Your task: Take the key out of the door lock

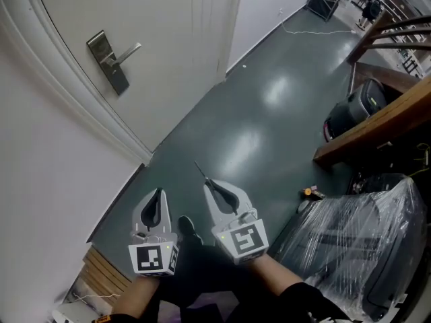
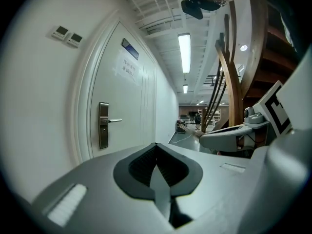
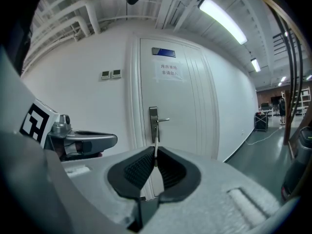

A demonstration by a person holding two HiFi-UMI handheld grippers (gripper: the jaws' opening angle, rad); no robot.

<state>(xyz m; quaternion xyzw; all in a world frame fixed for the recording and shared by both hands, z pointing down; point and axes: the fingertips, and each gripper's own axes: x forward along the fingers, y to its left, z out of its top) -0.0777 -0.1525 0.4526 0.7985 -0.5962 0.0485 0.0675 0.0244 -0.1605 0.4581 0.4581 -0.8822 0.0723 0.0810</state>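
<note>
The white door [image 1: 161,25] stands shut at the far left, with a metal lock plate [image 1: 108,62] and lever handle [image 1: 126,52] on it. No key shows in the lock. My right gripper [image 1: 209,182] is well back from the door and shut on a thin metal key [image 1: 200,170], which sticks out past its tips. In the right gripper view the key [image 3: 156,139] stands upright between the pads [image 3: 141,167], in line with the lock plate [image 3: 154,123]. My left gripper [image 1: 159,192] hangs beside the right one, jaws shut and empty [image 2: 156,145].
A dark green floor [image 1: 256,120] stretches away from the door. A wooden stair rail [image 1: 377,123], a black machine [image 1: 357,106] and a plastic-wrapped object [image 1: 363,241] stand to the right. A cable [image 1: 316,31] lies on the far floor. Wooden slats [image 1: 104,274] lie near my left.
</note>
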